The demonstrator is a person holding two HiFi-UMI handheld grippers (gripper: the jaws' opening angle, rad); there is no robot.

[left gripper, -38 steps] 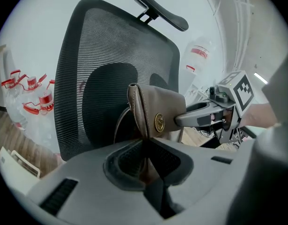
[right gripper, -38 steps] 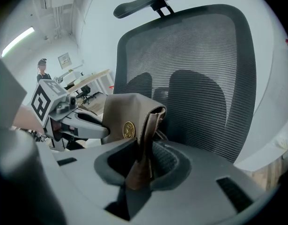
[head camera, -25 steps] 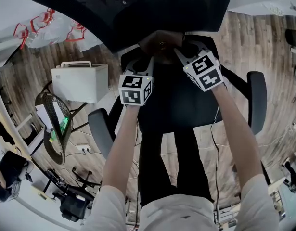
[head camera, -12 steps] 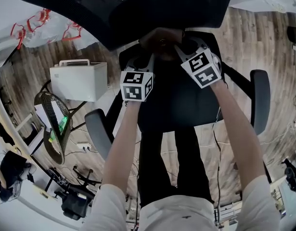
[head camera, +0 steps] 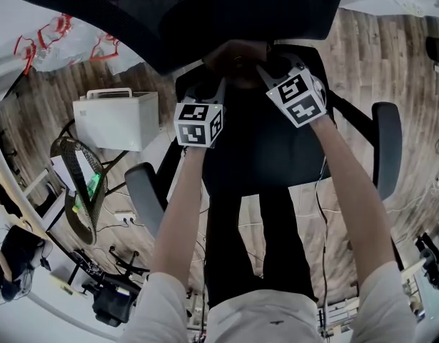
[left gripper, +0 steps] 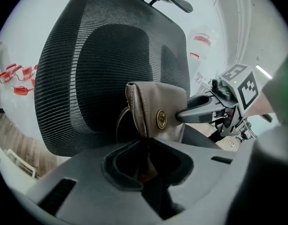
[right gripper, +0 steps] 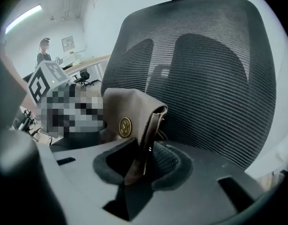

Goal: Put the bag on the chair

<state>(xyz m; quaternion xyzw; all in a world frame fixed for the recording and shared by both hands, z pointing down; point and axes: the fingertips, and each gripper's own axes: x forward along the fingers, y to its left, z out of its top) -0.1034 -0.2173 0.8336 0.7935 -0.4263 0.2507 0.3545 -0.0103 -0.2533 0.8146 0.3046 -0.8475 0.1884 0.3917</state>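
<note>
A small brown leather bag (head camera: 237, 57) with a round brass stud hangs just over the back of the black chair seat (head camera: 269, 148), in front of the mesh backrest (head camera: 205, 13). My left gripper (head camera: 219, 84) is shut on the bag's (left gripper: 158, 114) left edge, which is pinched in its jaws (left gripper: 146, 161). My right gripper (head camera: 268, 71) is at the other side. Its jaws are opening, and the bag's (right gripper: 127, 109) strap edge stands loosely between them (right gripper: 141, 165). In the left gripper view, a right gripper finger (left gripper: 200, 109) reaches to the bag's flap.
The chair's armrests (head camera: 385, 148) (head camera: 144, 195) flank the seat. A white box with a handle (head camera: 115, 120) and a wire basket (head camera: 80, 184) stand on the wooden floor at the left. A plastic bag with red print (head camera: 62, 45) lies beyond. The person's legs are below the seat.
Both grippers have edged slightly toward the backrest with the bag. The right gripper's marker cube has tilted a little.
</note>
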